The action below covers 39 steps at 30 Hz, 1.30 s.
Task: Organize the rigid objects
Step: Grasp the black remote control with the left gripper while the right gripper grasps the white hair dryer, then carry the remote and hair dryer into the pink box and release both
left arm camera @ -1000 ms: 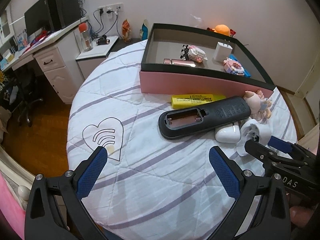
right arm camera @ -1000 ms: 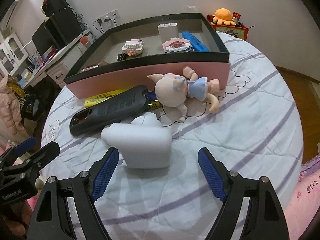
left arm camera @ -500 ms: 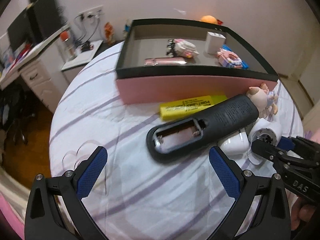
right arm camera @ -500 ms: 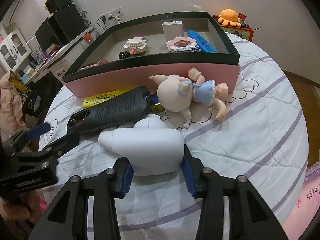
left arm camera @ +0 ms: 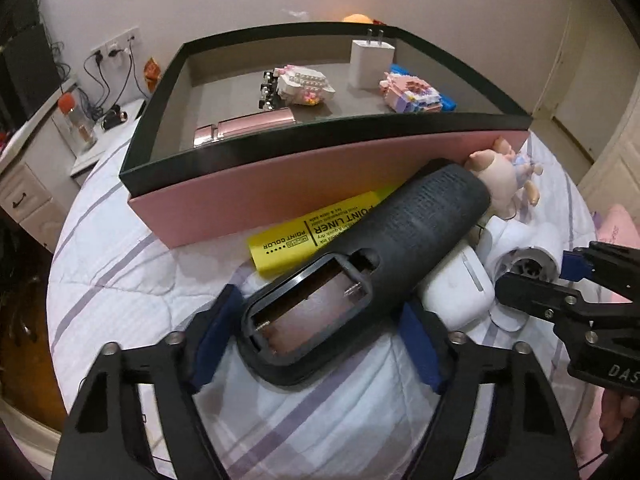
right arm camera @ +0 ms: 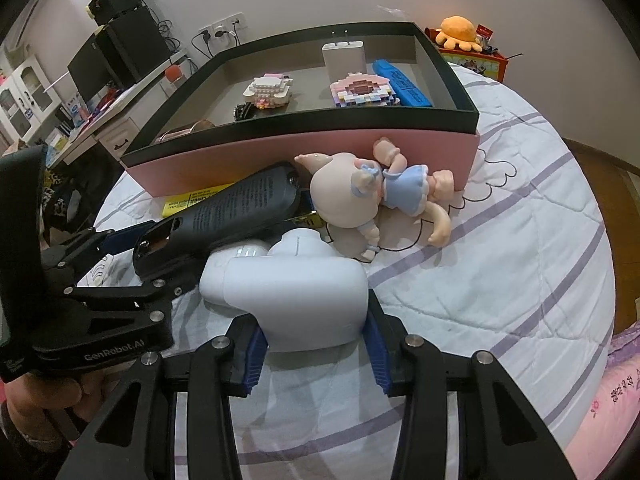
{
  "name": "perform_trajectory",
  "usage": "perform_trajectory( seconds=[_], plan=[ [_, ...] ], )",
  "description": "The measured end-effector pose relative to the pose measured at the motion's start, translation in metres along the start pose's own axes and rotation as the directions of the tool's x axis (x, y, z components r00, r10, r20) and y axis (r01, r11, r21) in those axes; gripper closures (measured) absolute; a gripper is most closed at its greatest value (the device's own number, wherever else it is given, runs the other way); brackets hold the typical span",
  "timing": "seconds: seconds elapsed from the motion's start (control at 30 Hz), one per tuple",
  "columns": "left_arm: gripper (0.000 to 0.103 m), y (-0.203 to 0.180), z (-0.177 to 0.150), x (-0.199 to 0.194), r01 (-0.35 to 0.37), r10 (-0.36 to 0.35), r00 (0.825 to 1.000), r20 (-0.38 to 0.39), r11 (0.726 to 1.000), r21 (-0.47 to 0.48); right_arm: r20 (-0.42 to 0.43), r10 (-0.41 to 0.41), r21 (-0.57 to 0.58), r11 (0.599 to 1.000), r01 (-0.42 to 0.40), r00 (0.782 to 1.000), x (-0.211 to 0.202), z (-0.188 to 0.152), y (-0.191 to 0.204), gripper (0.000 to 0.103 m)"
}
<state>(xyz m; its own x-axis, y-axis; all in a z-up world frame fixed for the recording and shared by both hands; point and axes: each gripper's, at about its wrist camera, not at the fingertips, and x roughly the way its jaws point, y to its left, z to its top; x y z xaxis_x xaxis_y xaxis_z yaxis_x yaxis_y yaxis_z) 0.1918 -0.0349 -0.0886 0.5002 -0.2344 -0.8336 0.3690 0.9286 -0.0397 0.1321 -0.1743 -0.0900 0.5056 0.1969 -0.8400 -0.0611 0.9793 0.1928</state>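
Note:
A black remote lies face down with its battery bay uncovered, resting across a yellow highlighter and a white earbud case. My left gripper straddles the remote's near end; its jaws are closing and the pads stand just off the remote's sides. My right gripper is shut on a white plastic device that rests on the quilt. A doll in a blue dress lies against the pink box. The left gripper also shows in the right wrist view.
Inside the box lie a white charger, two brick models, a blue marker and a pink case. The striped quilt drops off at the round edge. A desk stands at the left.
My left gripper moved forward and down over the remote's near end and its jaws narrowed around it. My right gripper closed onto the white device and has stayed put.

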Motion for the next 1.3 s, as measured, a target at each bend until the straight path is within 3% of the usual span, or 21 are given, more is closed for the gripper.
perform_trajectory(
  seconds=[0.2, 0.33, 0.37, 0.5, 0.77, 0.83, 0.87, 0.93, 1.0, 1.3],
  plan=[
    [0.053, 0.014, 0.0, -0.006, 0.034, -0.034, 0.999, -0.001, 0.998, -0.046, 0.0, -0.001, 0.002, 1.0, 0.001, 1.0, 0.0, 0.0, -0.001, 0.059],
    [0.055, 0.013, -0.002, -0.007, 0.014, -0.015, 1.0, -0.001, 0.999, -0.041, 0.0, 0.001, 0.006, 1.0, -0.001, 1.0, -0.001, 0.0, -0.001, 0.059],
    [0.052, 0.01, -0.002, -0.006, -0.004, 0.004, 1.0, 0.001, 1.0, -0.027, 0.0, 0.001, 0.008, 1.0, -0.001, 1.0, -0.002, 0.0, -0.002, 0.059],
    [0.021, -0.005, -0.002, -0.006, -0.087, 0.086, 0.996, 0.015, 0.996, 0.033, 0.0, 0.0, 0.008, 1.0, 0.0, 1.0, -0.002, -0.001, -0.002, 0.059],
    [0.022, -0.026, -0.003, -0.015, -0.194, 0.181, 0.978, 0.104, 0.973, 0.128, 0.001, 0.005, 0.011, 1.0, -0.005, 1.0, -0.002, -0.002, -0.004, 0.059],
    [0.027, -0.031, -0.003, -0.016, -0.219, 0.2, 0.971, 0.128, 0.963, 0.157, 0.001, 0.007, 0.012, 1.0, -0.007, 1.0, -0.002, -0.003, -0.004, 0.059],
    [0.037, -0.033, -0.003, -0.014, -0.211, 0.192, 0.974, 0.123, 0.963, 0.165, 0.001, 0.007, 0.012, 1.0, -0.007, 1.0, -0.003, -0.003, -0.004, 0.059],
    [0.051, -0.031, -0.001, -0.011, -0.148, 0.135, 0.986, 0.097, 0.978, 0.147, 0.001, 0.006, 0.011, 1.0, -0.006, 1.0, -0.003, -0.003, -0.004, 0.059],
    [0.06, -0.03, -0.001, -0.013, -0.134, 0.121, 0.987, 0.101, 0.983, 0.128, 0.001, 0.006, 0.012, 1.0, -0.006, 1.0, -0.003, -0.003, -0.005, 0.059],
    [0.062, -0.015, -0.001, -0.022, -0.037, 0.035, 0.994, 0.099, 0.999, 0.019, 0.004, 0.006, 0.02, 1.0, -0.006, 1.0, -0.004, -0.004, -0.005, 0.059]
  ],
)
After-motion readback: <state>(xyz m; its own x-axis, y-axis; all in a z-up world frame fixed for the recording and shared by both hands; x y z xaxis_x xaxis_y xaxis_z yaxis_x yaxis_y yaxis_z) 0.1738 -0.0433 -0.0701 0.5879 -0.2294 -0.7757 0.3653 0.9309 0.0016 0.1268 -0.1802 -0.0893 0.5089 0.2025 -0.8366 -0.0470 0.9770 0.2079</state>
